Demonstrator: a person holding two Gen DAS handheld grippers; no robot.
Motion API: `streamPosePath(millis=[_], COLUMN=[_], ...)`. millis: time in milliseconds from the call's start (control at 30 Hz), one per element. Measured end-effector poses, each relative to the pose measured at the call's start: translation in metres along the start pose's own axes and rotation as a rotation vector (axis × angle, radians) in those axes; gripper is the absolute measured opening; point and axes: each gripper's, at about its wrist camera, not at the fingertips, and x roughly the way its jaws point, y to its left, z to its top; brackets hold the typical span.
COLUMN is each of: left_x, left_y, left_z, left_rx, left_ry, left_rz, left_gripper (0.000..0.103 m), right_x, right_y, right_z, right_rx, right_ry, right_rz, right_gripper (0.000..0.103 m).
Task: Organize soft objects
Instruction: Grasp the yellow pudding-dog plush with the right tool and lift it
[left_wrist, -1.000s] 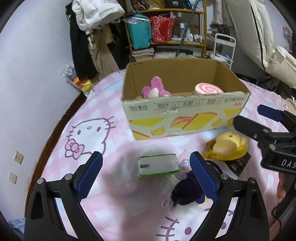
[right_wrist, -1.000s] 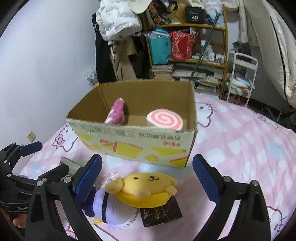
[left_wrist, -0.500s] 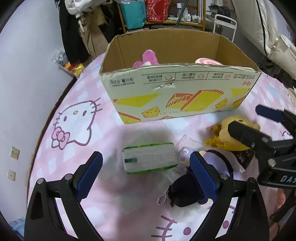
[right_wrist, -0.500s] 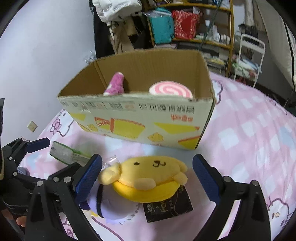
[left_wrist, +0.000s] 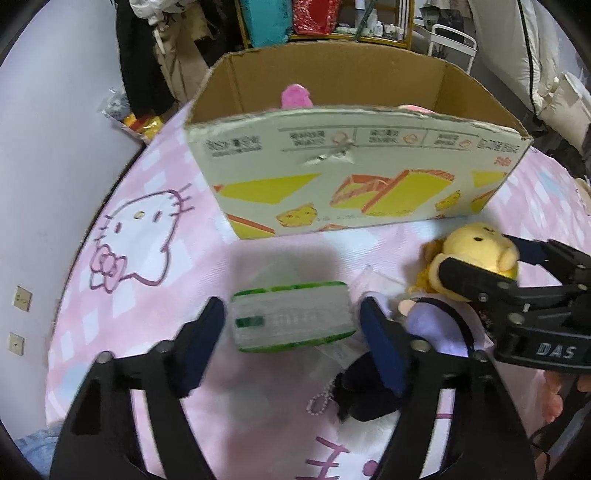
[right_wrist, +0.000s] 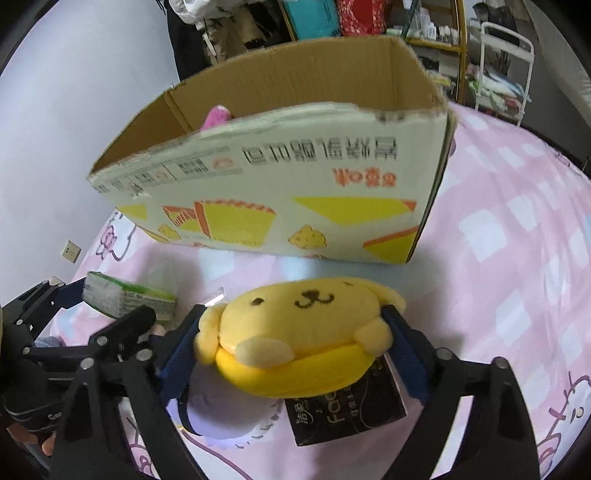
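Observation:
A green-and-white tissue pack (left_wrist: 291, 317) lies on the pink bedspread between the open fingers of my left gripper (left_wrist: 291, 332); the pads stand beside its ends, contact unclear. My right gripper (right_wrist: 295, 350) has closed onto a yellow dog plush (right_wrist: 299, 332), its pads pressing both sides; the plush also shows in the left wrist view (left_wrist: 476, 254). A purple plush (left_wrist: 436, 325) and a black tissue pack (right_wrist: 351, 413) lie under it. The cardboard box (left_wrist: 362, 177) stands behind, holding a pink plush (left_wrist: 295, 96).
The Hello Kitty bedspread (left_wrist: 140, 229) covers the bed. A purple wall (left_wrist: 48, 110) runs along the left. Shelves (left_wrist: 325, 18) and hanging clothes (left_wrist: 147, 55) stand behind the box. A white rack (right_wrist: 506, 66) stands at the back right.
Both grippers moved forward and down towards the bed. The left fingers narrowed around the tissue pack. The right fingers closed onto the yellow plush.

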Motion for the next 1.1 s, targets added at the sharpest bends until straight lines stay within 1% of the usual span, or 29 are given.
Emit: streamPosePath(millis=[33, 100, 233, 567, 667, 867, 967, 1033, 1100], left_x=[0.001, -0.001, -0.003, -0.015, -0.018, -0.024, -0.031, -0.037, -0.043], left_y=[0.0, -0.002, -0.001, 0.0, 0.003, 0.01, 0.01, 0.009, 0.008], left_z=[0.0, 0.0, -0.001, -0.002, -0.002, -0.003, -0.005, -0.006, -0.007], left_rx=[0.001, 0.011, -0.004, -0.023, -0.038, -0.061, -0.059, -0.058, -0.055], left_ry=[0.002, -0.007, -0.009, -0.041, -0.051, -0.075, -0.102, -0.124, -0.14], left_rz=[0.003, 0.019, -0.002, -0.019, -0.017, -0.007, 0.001, -0.002, -0.003], left_gripper=[0.062, 0.058, 0.058, 0.058, 0.058, 0.058, 0.058, 0.058, 0.058], right_x=[0.001, 0.0, -0.003, -0.008, -0.015, -0.032, -0.04, -0.048, -0.055], right_y=[0.0, -0.001, -0.004, 0.0, -0.002, -0.005, -0.004, -0.002, 0.001], right_z=[-0.001, -0.001, -0.002, -0.004, -0.005, -0.005, -0.004, -0.004, -0.004], right_rx=[0.001, 0.003, 0.014, 0.014, 0.012, 0.031, 0.03, 0.026, 0.022], right_ry=[0.001, -0.005, -0.01, -0.029, -0.05, -0.116, -0.148, -0.185, -0.206], right_rz=[0.003, 0.006, 0.013, -0.002, -0.01, 0.009, 0.003, -0.002, 0.01], right_gripper=[0.095, 0.093, 0.089, 0.084, 0.083, 0.083, 0.083, 0.083, 0.083])
